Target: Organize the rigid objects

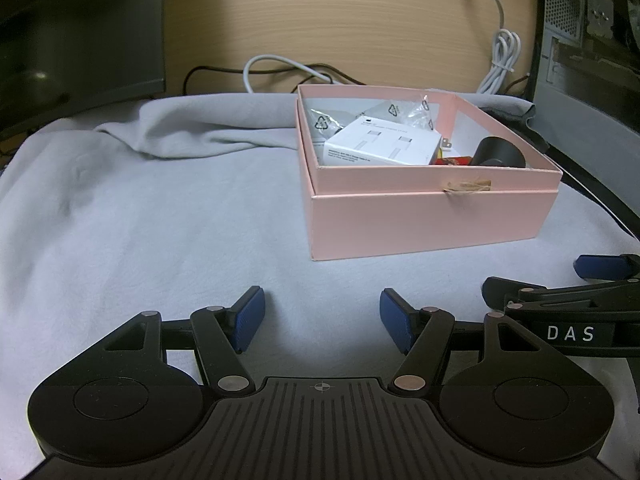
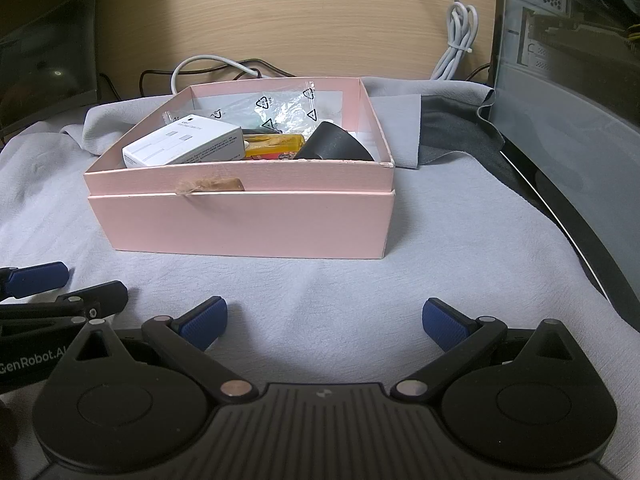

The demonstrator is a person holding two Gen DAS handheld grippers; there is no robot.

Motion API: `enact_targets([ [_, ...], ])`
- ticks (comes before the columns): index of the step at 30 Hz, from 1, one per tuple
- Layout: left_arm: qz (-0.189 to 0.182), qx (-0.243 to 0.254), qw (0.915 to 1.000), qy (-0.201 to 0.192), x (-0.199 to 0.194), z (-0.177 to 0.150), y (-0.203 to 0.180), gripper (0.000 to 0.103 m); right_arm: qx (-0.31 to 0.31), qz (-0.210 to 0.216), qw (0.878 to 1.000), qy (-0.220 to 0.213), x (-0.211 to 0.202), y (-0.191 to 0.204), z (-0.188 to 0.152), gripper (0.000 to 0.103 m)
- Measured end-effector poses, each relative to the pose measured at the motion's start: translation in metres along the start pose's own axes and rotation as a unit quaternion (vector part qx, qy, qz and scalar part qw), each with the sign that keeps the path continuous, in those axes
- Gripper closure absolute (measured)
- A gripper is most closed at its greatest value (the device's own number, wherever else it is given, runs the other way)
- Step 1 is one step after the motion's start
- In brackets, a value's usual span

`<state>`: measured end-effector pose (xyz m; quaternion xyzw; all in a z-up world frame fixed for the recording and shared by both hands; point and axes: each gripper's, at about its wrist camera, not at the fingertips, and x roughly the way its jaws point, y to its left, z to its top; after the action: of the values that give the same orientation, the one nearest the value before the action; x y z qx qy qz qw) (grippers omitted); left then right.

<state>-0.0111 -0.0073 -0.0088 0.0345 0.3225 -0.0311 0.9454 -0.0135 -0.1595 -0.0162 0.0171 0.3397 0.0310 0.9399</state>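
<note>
Both grippers hover low over a pale grey cloth (image 1: 160, 220), the left gripper (image 1: 322, 318) and the right gripper (image 2: 324, 322) each with blue pads spread wide and holding nothing. Ahead of them sits an open pink box (image 2: 240, 220) on the cloth, holding a white carton (image 2: 184, 146), clear plastic bags (image 2: 280, 108) and a dark rounded object (image 2: 334, 146). Only the right wrist view shows a yellow item (image 2: 276, 146) plainly between carton and dark object; the left view barely shows it behind the box's wall, but shows the right gripper beside it.
</note>
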Motion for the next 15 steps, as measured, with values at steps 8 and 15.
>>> enact_targets([
  [8,-0.001,-0.006,1.0,-0.002,-0.0007,-0.001,0.0004,0.035,0.0,0.0,1.0,0.0,0.0001,-0.0001,-0.0001,0.0],
  [15,0.002,-0.004,1.0,-0.002,-0.001,-0.0016,-0.0014,0.035,0.0,0.0,1.0,0.0,0.0002,-0.0003,-0.0002,0.0],
])
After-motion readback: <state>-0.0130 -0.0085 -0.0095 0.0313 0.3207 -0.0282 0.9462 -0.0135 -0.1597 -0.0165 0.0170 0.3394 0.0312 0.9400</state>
